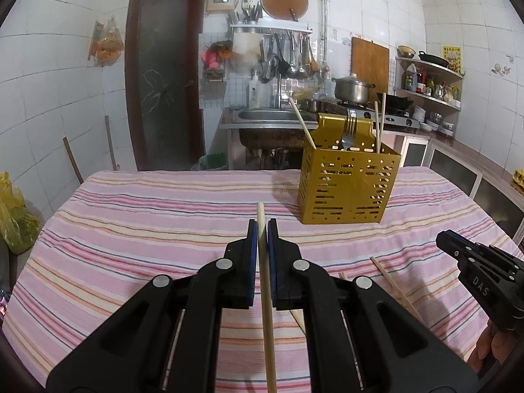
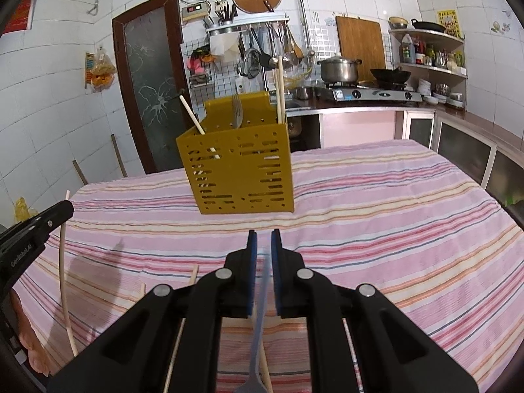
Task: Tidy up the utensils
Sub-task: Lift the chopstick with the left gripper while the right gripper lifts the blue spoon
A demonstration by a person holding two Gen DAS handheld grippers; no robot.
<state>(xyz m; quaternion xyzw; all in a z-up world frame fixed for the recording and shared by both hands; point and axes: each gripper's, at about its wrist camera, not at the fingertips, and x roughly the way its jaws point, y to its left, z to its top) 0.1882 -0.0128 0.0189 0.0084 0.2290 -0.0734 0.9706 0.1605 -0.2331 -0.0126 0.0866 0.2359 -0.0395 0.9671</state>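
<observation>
left hand-held gripper (image 1: 262, 229) clamping chopstick (image 1: 264, 278), tilted downward

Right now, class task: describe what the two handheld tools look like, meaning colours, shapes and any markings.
Both are matte black plastic. The left tool and right tool each have two flat fingers lined with blue pads, angular linkage arms and round silver pivot pins. White lettering shows on their sides, partly legible.

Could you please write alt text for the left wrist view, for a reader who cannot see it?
The left gripper is shut on a wooden chopstick above a pink striped tablecloth. Ahead to the right stands a gold perforated utensil holder with chopsticks and a fork in it. The right gripper enters at the right edge, near loose chopsticks on the cloth.
</observation>
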